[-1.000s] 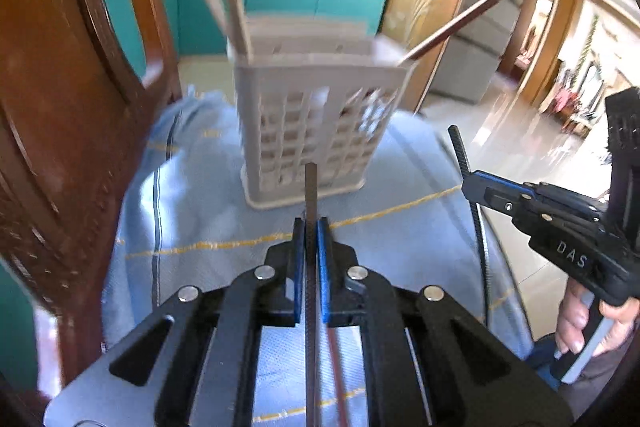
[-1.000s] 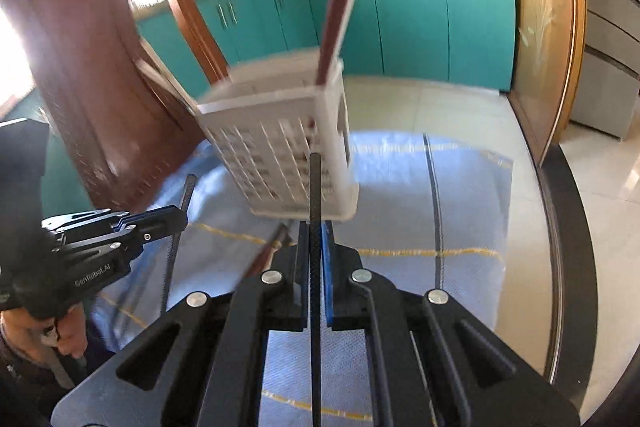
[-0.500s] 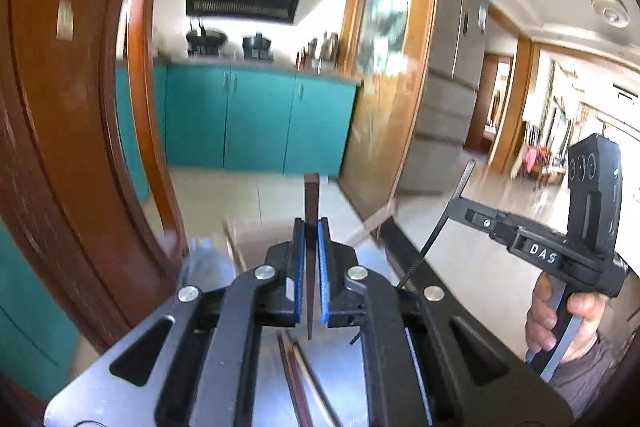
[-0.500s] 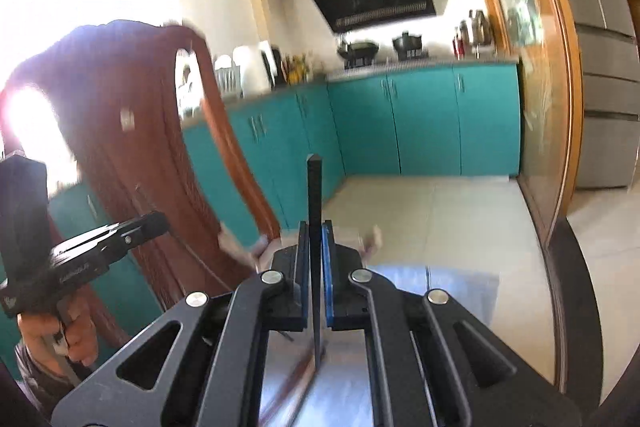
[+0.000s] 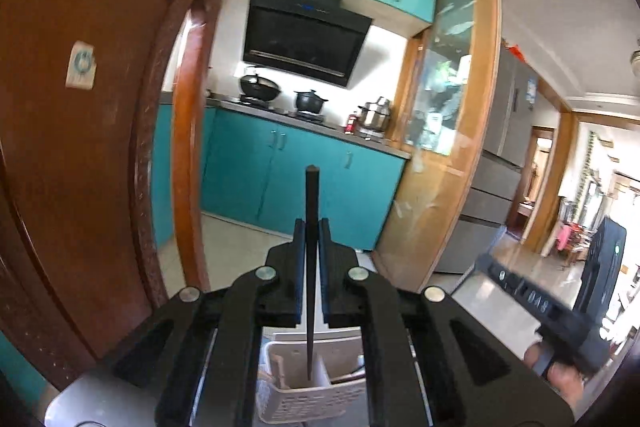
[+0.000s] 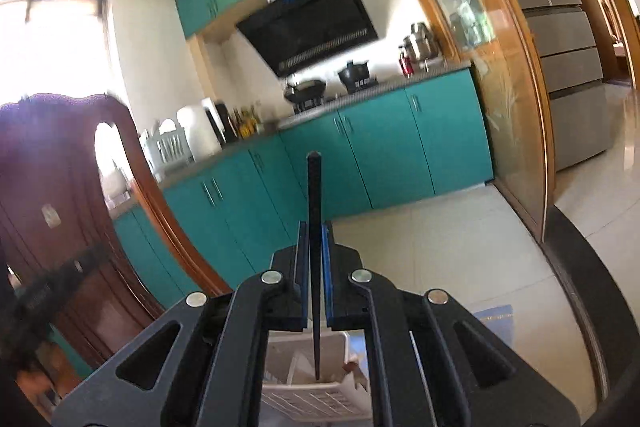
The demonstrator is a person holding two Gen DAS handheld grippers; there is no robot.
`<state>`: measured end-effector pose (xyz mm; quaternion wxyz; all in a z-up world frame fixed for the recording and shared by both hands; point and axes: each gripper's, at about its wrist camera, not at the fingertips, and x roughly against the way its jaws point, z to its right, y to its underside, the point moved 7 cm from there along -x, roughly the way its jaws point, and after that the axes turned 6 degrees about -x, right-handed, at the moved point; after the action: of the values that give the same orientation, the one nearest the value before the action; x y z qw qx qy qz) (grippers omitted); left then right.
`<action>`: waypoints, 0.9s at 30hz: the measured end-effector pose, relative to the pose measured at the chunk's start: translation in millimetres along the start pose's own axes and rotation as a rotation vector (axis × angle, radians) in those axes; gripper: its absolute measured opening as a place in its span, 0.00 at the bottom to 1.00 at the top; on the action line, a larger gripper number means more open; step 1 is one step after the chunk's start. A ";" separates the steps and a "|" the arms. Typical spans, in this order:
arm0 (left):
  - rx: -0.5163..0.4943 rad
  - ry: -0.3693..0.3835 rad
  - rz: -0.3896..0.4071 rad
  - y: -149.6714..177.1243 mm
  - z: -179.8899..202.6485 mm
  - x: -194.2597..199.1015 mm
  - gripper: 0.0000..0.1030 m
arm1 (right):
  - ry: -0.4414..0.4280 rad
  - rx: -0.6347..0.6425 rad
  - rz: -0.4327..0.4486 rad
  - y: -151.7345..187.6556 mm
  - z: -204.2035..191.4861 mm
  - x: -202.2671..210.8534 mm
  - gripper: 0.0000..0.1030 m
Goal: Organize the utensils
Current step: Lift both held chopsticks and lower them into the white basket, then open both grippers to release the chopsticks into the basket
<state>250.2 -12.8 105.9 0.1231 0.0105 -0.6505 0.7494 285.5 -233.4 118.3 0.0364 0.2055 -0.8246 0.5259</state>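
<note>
- Left wrist view: the left gripper (image 5: 311,227) has its jaws pinched narrow on a dark chopstick (image 5: 311,267), which stands upright between the blue-edged pads.
- Its thin lower tip hangs at six o'clock, over the open top of a white slatted utensil basket (image 5: 304,403); whether the tip touches anything inside, I cannot tell.
- Pale sticks and a darker piece lean inside the basket's compartments, too blurred to name.
- At four o'clock in that view sits the right gripper (image 5: 532,303), blurred, with the person's fingers (image 5: 560,375) wrapped round its handle.
- Right wrist view: the right gripper (image 6: 316,231) is likewise clamped narrow on a second black chopstick (image 6: 315,267), upright, its point down at six o'clock above the same basket (image 6: 312,399).
- A blue cloth (image 6: 496,315) peeks out at four o'clock, beside the basket.
- A carved wooden chair back (image 5: 80,147) fills nine o'clock in the left wrist view.
- Further off, teal kitchen cabinets (image 6: 380,155) run across the middle, with a black range hood (image 5: 304,35) at twelve o'clock over pots on the hob.
- A grey refrigerator (image 6: 560,27) stands at two o'clock.
</note>
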 end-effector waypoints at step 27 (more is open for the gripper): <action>-0.134 -0.052 -0.160 93.5 16.2 -33.4 0.07 | 0.040 0.227 -0.036 67.9 -31.0 -5.6 0.12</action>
<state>261.7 -45.9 11.6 0.1660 0.0738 -0.6993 0.6914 260.1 -179.8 72.6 0.0389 0.2124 -0.7551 0.6190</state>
